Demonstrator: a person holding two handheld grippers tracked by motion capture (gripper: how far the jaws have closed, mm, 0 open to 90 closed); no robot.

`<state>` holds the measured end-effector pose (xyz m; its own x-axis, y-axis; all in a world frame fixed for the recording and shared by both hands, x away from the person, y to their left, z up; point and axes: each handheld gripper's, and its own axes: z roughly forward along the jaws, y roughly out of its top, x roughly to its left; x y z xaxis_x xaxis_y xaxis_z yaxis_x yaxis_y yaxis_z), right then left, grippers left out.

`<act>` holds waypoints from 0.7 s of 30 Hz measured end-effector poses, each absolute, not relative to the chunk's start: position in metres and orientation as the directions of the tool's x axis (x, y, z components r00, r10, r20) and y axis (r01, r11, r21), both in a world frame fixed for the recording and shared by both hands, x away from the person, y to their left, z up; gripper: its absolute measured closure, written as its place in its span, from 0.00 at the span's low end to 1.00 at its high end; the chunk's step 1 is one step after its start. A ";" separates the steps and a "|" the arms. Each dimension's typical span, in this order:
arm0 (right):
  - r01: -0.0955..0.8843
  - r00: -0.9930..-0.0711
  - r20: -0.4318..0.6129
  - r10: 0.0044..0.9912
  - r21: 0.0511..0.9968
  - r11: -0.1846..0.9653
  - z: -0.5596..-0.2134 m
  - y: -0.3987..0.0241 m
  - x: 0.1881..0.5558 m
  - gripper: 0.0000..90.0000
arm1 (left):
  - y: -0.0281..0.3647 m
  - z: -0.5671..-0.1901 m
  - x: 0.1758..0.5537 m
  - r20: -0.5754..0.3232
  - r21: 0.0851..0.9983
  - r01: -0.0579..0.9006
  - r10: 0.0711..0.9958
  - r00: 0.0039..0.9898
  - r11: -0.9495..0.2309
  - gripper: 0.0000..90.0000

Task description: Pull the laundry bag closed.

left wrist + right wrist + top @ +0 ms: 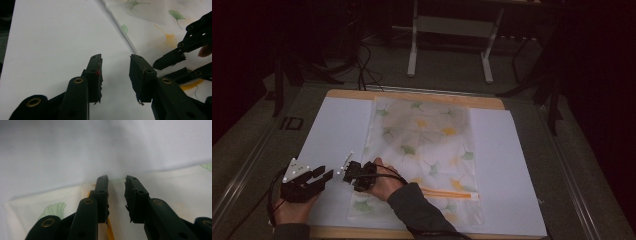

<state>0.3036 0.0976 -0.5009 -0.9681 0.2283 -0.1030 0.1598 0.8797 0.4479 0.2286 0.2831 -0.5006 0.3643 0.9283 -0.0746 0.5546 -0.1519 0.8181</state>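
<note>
- Cloth (422,150), pale with green and yellow leaf prints: lies flat down the middle of the high view, on the white sheet (337,130) covering the wooden table (412,95); translucent patch near its top, orange stripe (447,194) across its lower right part.
- Right gripper (346,169): lower left of centre in the high view, at the left edge of the cloth, pointing toward the left of the frame; hand (384,182) wrapped around its body, dark sleeve (422,212) running to the bottom edge.
- Right gripper (116,181) in its own view: jaws apart with a narrow gap, tips just over the cloth's hem where it meets the white sheet; nothing pinched between the pads; orange stripe (110,233) passing under the left jaw at the bottom of the frame; green leaf print (53,210) at lower left.
- Left gripper (328,174): lower left of the high view, over bare white sheet just beside the cloth's edge, grey three-cornered plate on top, hand (292,210) below it near the bottom edge.
- Left gripper (115,58) in its own view: jaws apart, empty, white sheet showing through the gap; cloth edge (125,37) curving from top centre down to the right; right gripper's black jaws at the right edge of the frame, over the cloth, close to the left gripper's tips but apart from them.
</note>
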 end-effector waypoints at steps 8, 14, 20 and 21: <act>0.174 -0.966 -0.088 0.244 0.476 0.862 -0.492 0.097 0.301 0.76 | 0.285 -0.500 0.228 -0.073 0.820 0.552 0.931 0.358 -0.149 0.70; 0.176 -0.964 -0.091 0.251 0.492 0.853 -0.502 0.111 0.296 0.71 | 0.287 -0.500 0.227 -0.080 0.823 0.552 0.933 0.352 -0.137 0.70; 0.179 -0.968 -0.075 0.239 0.457 0.871 -0.506 0.115 0.296 0.72 | 0.288 -0.500 0.227 -0.082 0.823 0.551 0.932 0.352 -0.136 0.70; 0.185 -0.968 -0.068 0.241 0.455 0.871 -0.505 0.114 0.296 0.73 | 0.288 -0.500 0.227 -0.080 0.823 0.551 0.933 0.352 -0.138 0.70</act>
